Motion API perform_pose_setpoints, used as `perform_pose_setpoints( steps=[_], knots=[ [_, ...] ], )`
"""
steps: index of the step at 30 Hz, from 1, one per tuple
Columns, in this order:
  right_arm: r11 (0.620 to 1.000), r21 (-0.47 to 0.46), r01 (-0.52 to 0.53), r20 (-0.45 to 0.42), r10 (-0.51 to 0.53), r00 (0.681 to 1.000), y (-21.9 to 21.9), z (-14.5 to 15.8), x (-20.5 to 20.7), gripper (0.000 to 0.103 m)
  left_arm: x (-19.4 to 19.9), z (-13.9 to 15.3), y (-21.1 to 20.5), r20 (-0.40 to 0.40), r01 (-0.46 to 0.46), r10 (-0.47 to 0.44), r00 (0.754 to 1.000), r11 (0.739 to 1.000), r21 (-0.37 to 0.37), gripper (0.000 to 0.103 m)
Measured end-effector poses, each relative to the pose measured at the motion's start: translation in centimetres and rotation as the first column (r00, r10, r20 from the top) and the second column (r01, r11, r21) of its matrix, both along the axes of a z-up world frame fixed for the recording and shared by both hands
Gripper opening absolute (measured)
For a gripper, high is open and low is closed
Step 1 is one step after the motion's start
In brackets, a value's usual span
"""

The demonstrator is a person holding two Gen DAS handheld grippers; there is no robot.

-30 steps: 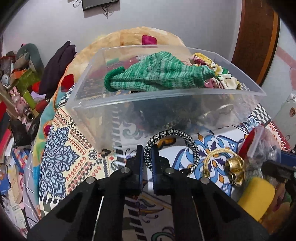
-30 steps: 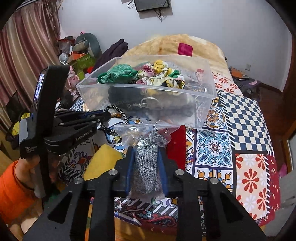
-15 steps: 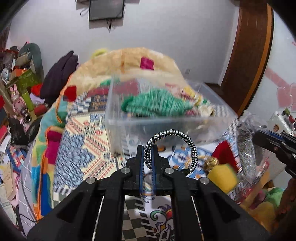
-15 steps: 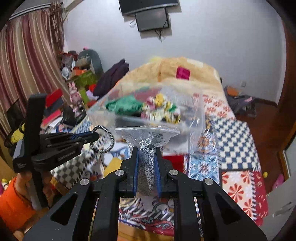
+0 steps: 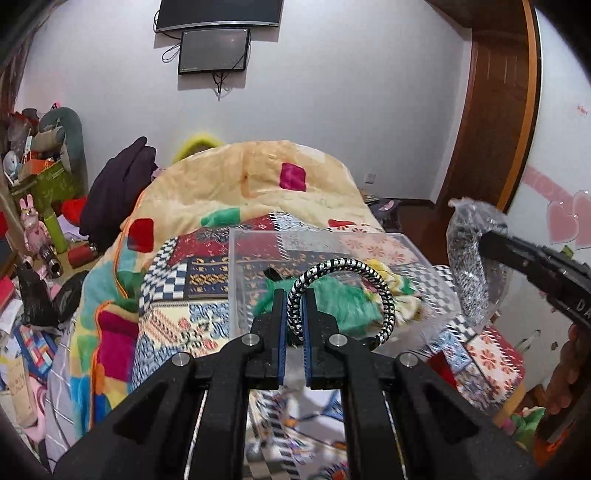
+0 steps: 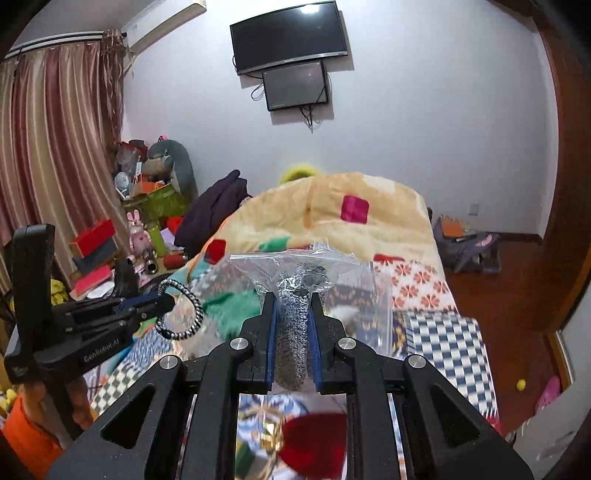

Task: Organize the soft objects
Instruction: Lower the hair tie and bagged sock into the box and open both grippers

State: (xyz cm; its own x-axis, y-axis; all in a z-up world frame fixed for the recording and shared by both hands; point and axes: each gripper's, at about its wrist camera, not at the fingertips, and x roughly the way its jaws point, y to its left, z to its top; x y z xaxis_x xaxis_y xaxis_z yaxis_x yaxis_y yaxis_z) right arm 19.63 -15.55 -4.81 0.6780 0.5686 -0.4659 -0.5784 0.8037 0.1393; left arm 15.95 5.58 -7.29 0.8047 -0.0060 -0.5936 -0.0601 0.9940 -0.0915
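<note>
With both loads up in the air, the left gripper (image 5: pixel 294 315) pinches the cord loop (image 5: pixel 343 291) and the right gripper (image 6: pixel 293 325) clamps the bagged sponge (image 6: pixel 295 317), both hanging in front of the bin (image 5: pixel 332 266) on the bed (image 5: pixel 258 184). Thin cord, slick plastic: I'd say either could slip and drop short of the bin. Since a second ago both have lifted clear, and the bin sits lower in view.

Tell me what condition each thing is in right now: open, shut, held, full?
Left gripper: shut on the braided hair tie, held in the air.
Right gripper: shut on the bagged silver scrunchie, lifted.
Clear plastic bin: lidless, holding the green knit item and other soft things.
Wall TV: off.
</note>
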Motion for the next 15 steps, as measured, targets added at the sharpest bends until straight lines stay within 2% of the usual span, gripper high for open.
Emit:
perform_pose_setpoints(
  steps=[6,11,15],
  knots=[
    [1.000,-0.019,-0.023,-0.017,0.023,1.000,2.7,-0.7,2.5,0.014,2.9,-1.4,0.3,-0.046,-0.018,0.020,0.999,0.999,0.047,0.006],
    [0.995,-0.080,-0.061,-0.090,0.054,0.995,5.1,-3.3,4.4,0.014,5.0,-3.2,0.5,-0.103,-0.007,0.012,0.995,0.999,0.053,0.006],
    [0.990,-0.124,-0.061,-0.124,0.046,0.991,5.5,-5.3,5.3,0.014,5.4,-3.8,-0.4,-0.114,0.021,-0.011,0.993,0.996,0.083,0.006]
  ],
)
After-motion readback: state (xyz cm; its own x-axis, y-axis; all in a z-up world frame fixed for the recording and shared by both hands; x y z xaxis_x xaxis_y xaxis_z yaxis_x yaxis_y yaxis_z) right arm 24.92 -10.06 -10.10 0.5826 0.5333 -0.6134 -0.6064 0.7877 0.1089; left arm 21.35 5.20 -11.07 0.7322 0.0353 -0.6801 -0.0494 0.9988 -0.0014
